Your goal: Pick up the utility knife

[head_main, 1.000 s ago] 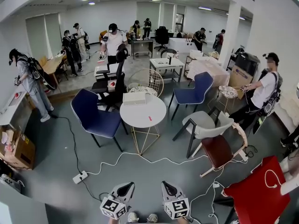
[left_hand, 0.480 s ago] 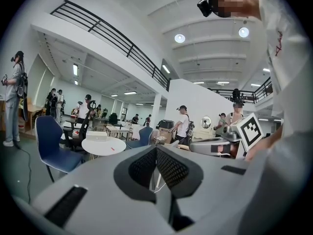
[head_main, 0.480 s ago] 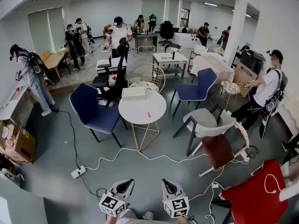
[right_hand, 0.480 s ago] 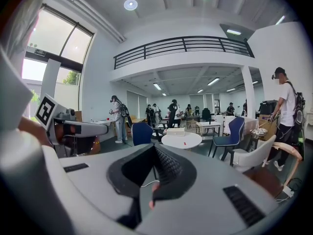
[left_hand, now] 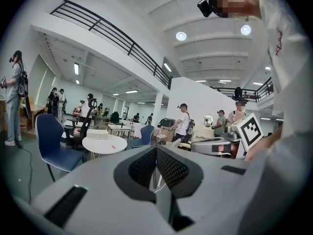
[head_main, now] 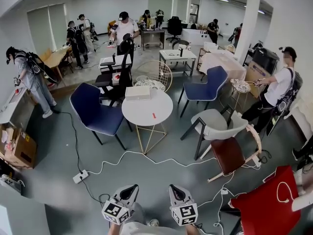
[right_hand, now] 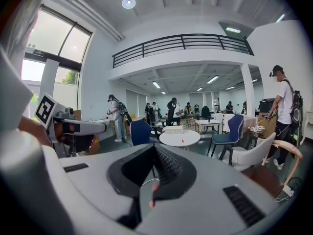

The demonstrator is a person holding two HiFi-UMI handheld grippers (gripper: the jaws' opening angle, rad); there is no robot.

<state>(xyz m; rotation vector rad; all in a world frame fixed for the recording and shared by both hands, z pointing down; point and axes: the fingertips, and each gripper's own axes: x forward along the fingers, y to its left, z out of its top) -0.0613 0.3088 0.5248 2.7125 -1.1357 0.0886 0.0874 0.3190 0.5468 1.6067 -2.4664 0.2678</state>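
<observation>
Knife: small red utility knife (head_main: 153,115) lies on the round white table (head_main: 164,104), just in front of a white box (head_main: 137,92), well apart from both grippers
Left gripper (head_main: 132,189): jaws pressed together, nothing between them
Right gripper (head_main: 174,189): clenched, empty, beside the left one
Floor: white cable (head_main: 161,161) and power strip (head_main: 81,176) lie between grippers and table

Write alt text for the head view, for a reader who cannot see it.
The left gripper and right gripper, jaws shut, point across a grey floor toward a round white table holding a small red object and a white box. Chairs, cables and other people surround it.
</observation>
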